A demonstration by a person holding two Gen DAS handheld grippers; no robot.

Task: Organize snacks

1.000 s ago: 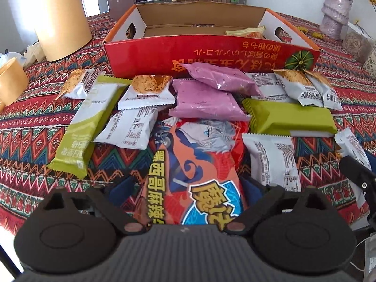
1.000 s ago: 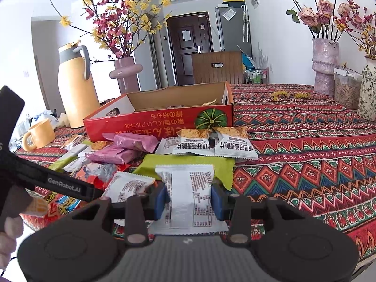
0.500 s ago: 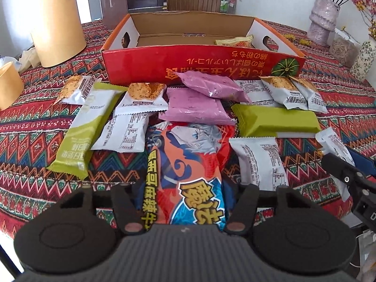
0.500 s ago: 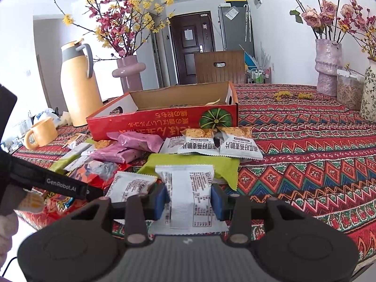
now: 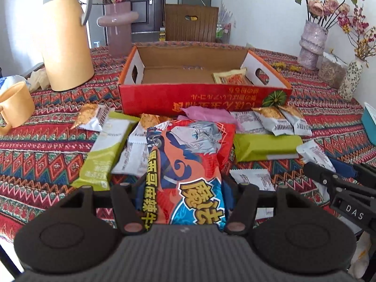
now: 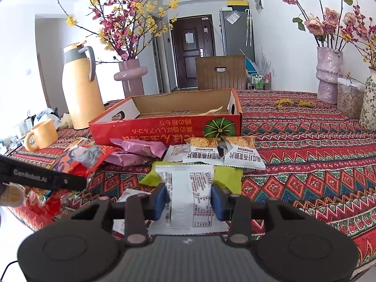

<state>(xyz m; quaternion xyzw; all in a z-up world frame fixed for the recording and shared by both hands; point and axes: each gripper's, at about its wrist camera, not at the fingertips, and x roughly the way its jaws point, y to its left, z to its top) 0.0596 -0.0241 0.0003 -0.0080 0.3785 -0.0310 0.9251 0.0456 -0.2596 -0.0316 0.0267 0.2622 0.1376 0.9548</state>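
The large red-and-blue cartoon-printed snack bag (image 5: 185,176) sits clamped in the left gripper (image 5: 183,213), lifted clear of the scattered packets before the open red cardboard box (image 5: 202,98). The right gripper (image 6: 189,199) pinches a white foil-wrapped snack packet (image 6: 188,188). Carrying is in hand; next, both must travel over the box's front wall before release.

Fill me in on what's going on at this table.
A person is sorting snacks with two handheld grippers. The left gripper has just closed its jaws on the big red cartoon bag. The right gripper grips a small white packet. The red cardboard box beyond holds one packet; most snacks lie loose on the patterned tablecloth.
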